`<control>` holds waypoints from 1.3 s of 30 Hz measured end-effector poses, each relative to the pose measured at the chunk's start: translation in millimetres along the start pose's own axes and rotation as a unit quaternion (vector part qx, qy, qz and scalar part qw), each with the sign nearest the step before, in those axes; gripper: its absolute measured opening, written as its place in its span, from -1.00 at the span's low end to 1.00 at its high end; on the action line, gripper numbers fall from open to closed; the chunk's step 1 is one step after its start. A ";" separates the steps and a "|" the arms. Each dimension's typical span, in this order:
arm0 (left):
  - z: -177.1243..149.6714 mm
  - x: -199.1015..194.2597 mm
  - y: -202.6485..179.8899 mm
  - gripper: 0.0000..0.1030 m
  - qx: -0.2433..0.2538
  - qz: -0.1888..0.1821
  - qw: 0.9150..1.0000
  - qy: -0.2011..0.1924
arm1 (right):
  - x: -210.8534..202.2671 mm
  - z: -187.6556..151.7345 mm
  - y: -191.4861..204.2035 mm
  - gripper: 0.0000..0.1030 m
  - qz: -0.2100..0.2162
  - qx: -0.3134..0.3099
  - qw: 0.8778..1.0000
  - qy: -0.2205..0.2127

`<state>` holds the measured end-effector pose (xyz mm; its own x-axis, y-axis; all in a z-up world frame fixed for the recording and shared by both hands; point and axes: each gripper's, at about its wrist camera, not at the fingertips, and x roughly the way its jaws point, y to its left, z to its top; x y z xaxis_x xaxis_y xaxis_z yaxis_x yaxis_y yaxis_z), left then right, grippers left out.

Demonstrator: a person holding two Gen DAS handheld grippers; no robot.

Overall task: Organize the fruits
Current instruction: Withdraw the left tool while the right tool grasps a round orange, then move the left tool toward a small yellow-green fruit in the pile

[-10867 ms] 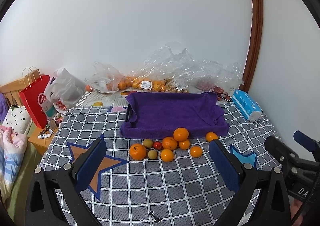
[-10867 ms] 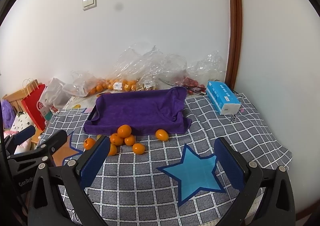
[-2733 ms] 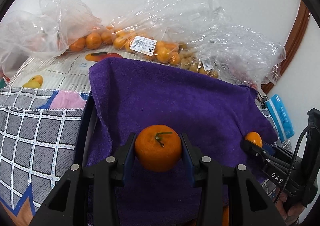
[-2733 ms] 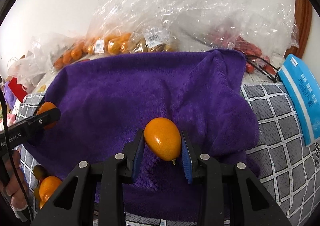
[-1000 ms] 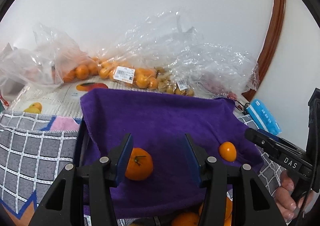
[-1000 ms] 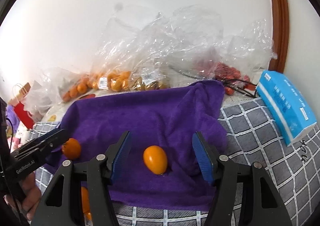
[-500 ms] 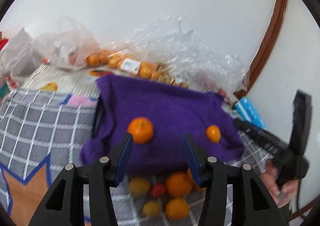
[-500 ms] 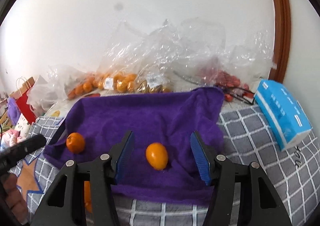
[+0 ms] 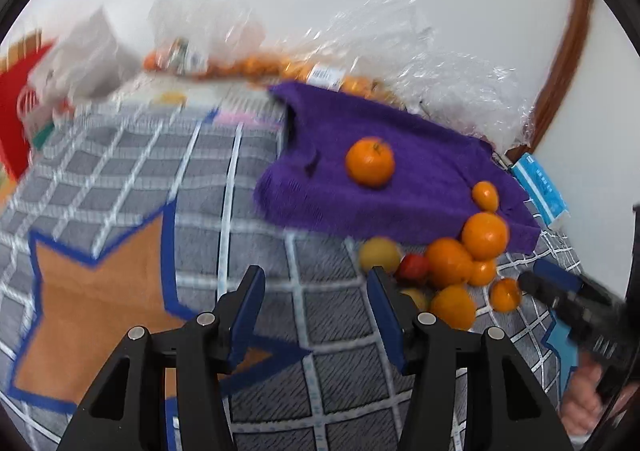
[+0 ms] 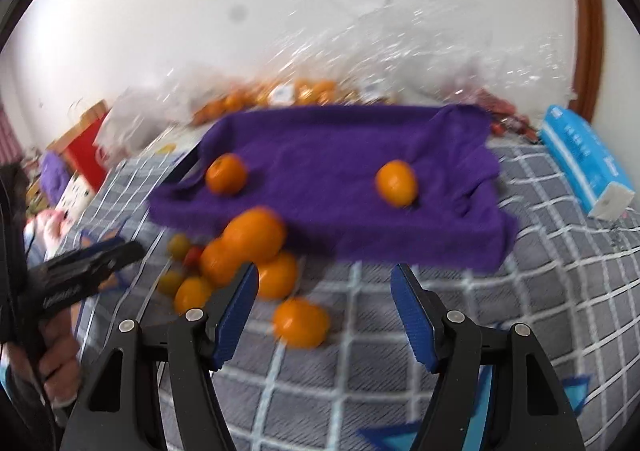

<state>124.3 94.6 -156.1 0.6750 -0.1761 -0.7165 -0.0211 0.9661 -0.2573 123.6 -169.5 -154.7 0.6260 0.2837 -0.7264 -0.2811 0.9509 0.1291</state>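
Left wrist view first: the left gripper (image 9: 316,305) hangs with its jaws apart and nothing between them, over the checked grey cover (image 9: 120,171), just short of the loose fruit pile (image 9: 448,267). Two fruits are home on the purple towel (image 9: 400,203): a round orange (image 9: 370,162) towards its left side and a smaller oval orange (image 9: 485,195) near its right edge.

From the right wrist, the right gripper (image 10: 324,307) is empty too, and its jaws have just been spreading wider, with only bedding between them. A lone orange (image 10: 301,322) sits on the cover right below it, apart from the main heap.

So the step in hand looks like the return trip for a second load. Next, each tool needs to drop onto one fruit, close gently (they roll!), then lift it over the towel's raised front edge.

Writing? Very little is readable. The blue box (image 10: 584,163) carries print too blurred to make out, and white price stickers on the plastic bags (image 9: 332,71) are equally illegible.
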 end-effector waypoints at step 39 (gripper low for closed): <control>-11.7 8.6 -56.4 -0.55 0.100 -0.047 0.993 0.038 | 4.9 -12.7 -26.3 -0.28 -0.038 0.074 0.997 -0.011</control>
<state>122.7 36.4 -155.3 0.6092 -0.2742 -0.7441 0.1922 0.9614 -0.1969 124.8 -194.7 -170.2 0.6570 0.2115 -0.7237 -0.1237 0.9771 0.1732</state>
